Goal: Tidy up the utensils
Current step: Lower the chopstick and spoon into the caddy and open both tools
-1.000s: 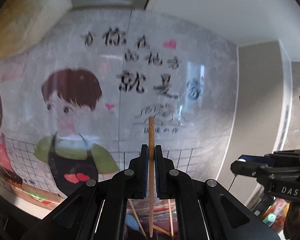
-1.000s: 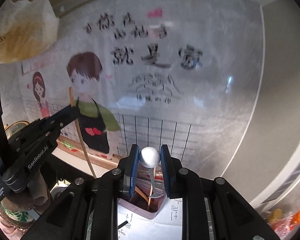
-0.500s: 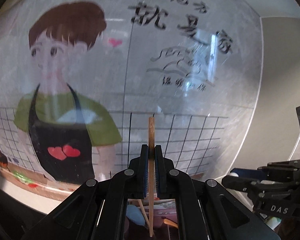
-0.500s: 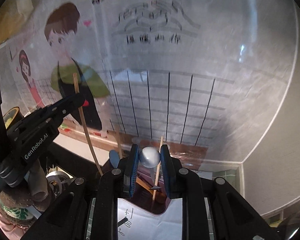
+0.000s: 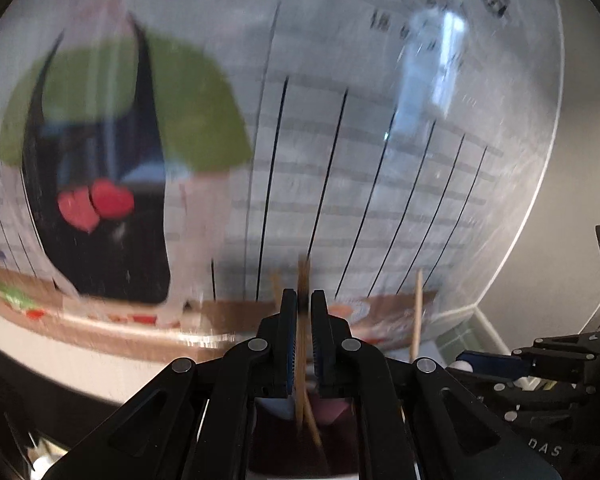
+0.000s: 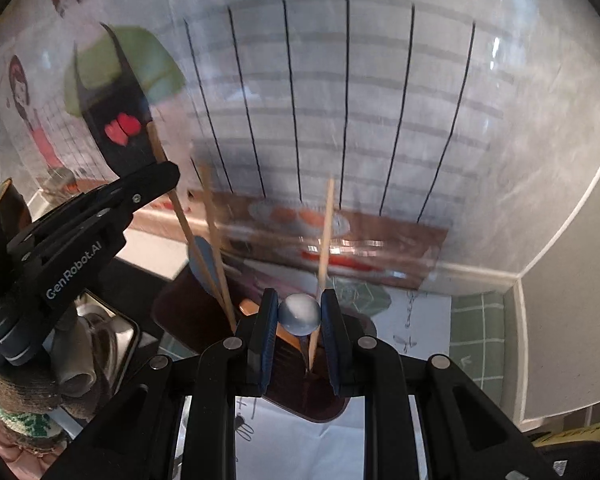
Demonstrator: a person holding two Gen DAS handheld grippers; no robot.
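My left gripper (image 5: 301, 300) is shut on a wooden chopstick (image 5: 300, 376) that stands upright between its pads, its lower end down in a dark pink utensil holder (image 5: 332, 412). In the right wrist view the left gripper (image 6: 156, 178) holds that chopstick (image 6: 188, 228) slanted into the holder (image 6: 300, 396). My right gripper (image 6: 299, 312) is shut on the round silver end of a metal spoon (image 6: 299, 314), just above the holder. Two more chopsticks (image 6: 325, 232) and a blue spoon (image 6: 204, 268) stand in the holder.
A glossy cartoon poster (image 6: 340, 100) covers the wall close ahead. The holder stands on white paper (image 6: 300, 436) over a green tiled counter (image 6: 476, 344). A metal tin (image 6: 108, 336) sits at the left. A grey wall corner (image 6: 572, 280) is at the right.
Both grippers have moved down and forward toward the holder. The chopstick and the silver spoon are now lower, with their ends inside the holder. Both grips are unchanged.
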